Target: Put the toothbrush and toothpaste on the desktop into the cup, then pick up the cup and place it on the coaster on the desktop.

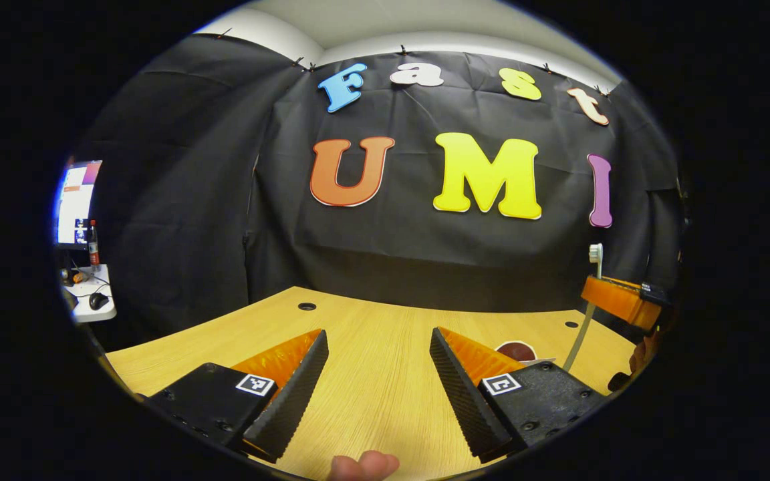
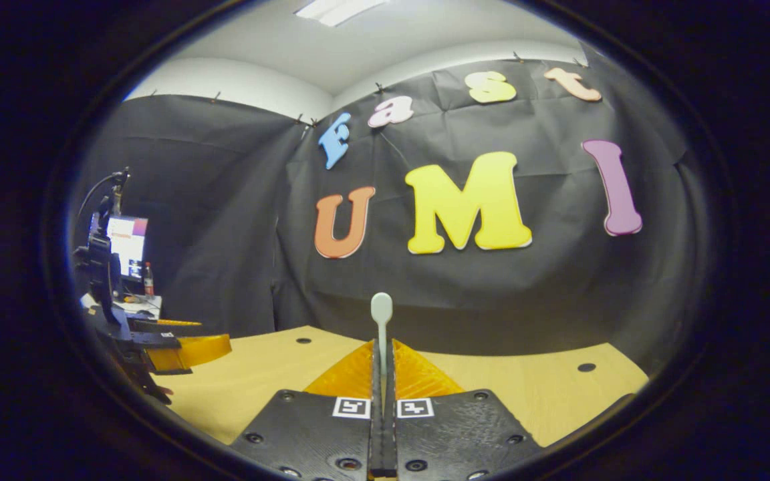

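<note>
The bench [image 1: 371, 374] spreads wide below both claws, bare wood ahead of the left one. Beyond the left claw's right finger, partly hidden by it, a dark round disc [image 1: 516, 350] lies flat on the wood; it may be the coaster, but too little of it shows to be sure. The cup and the toothpaste cannot be placed from here.

The left claw [image 1: 378, 374] hovers low over the bench with its fingers spread wide and nothing between them. A fingertip [image 1: 363, 464] of the person's hand shows beneath it.

The right claw [image 2: 383, 374] is clamped on the toothbrush [image 2: 381, 321], both fingers pressed to the handle, the head standing straight up above the fingertips. In the left gripper view the same toothbrush [image 1: 595, 257] rises above the right claw off to the right, its handle trailing down below the fingers, clear of the wood.

The step in hand looks like carrying the toothbrush to the cup. To do it well, I would keep the squeeze firm so the thin handle cannot pivot, bring the lower end over the cup's mouth, lower it inside before letting go, and keep the left claw out of the path or ready to steady the cup.
</note>
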